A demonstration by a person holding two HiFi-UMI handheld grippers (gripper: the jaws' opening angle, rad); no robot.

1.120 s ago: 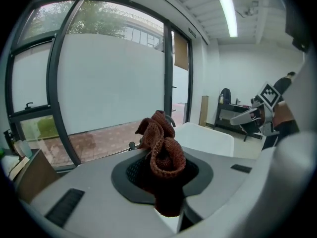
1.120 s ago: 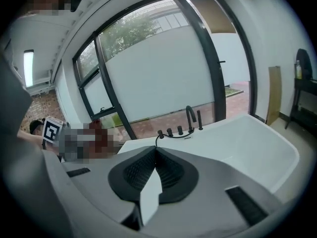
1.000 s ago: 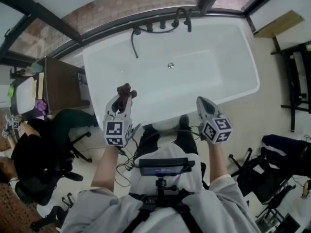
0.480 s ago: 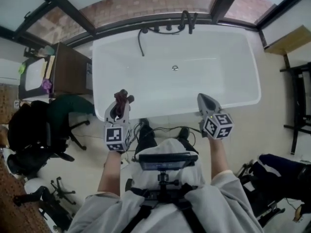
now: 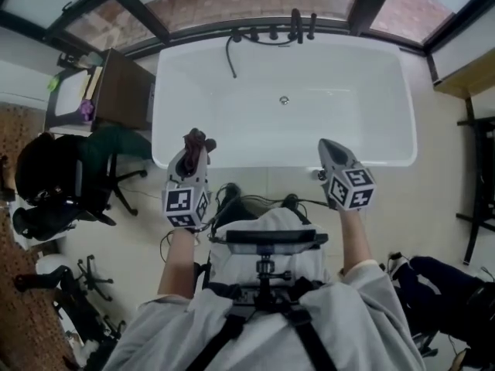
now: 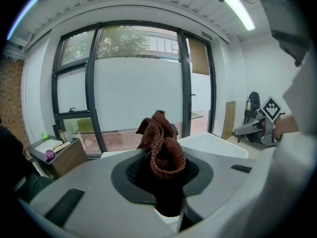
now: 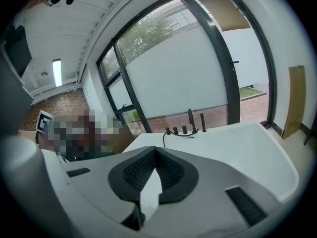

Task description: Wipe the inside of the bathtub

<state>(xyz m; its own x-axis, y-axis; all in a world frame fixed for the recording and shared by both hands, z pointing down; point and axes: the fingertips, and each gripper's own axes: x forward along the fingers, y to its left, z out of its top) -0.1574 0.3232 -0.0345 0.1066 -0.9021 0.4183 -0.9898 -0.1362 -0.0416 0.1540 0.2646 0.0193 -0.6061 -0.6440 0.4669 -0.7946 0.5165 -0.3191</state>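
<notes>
The left tool (image 5: 190, 154) is clamped on a crumpled reddish-brown knitted cloth (image 6: 161, 150), which bunches up out of the pads and rises above the tips; most of the fabric stays free past the jaws, probably so that a soft wad, not hard plastic, meets the enamel; the right tool (image 5: 326, 148) has its jaws drawn together at the tips with nothing between them, and it looks to be carried along as a spare for now; the white rectangular bathtub (image 5: 352, 126) lies directly ahead of both tools and below them, its near rim just under the left tool's tips in the head view, its basin stretching away past them; neither tool touches it, and the cloth hangs in the air above the near edge, not yet inside; the small round metal drain (image 5: 284, 100) sits beyond the tools towards the far wall of the tub, roughly between their two lines of aim; the black tap fittings with a dark hose (image 5: 271, 34) stand on the far rim, farthest from the tips; judging by this, the wiping has not begun, and the cloth-bearing tool needs to dip over the rim and press the wad on the inner wall.
</notes>
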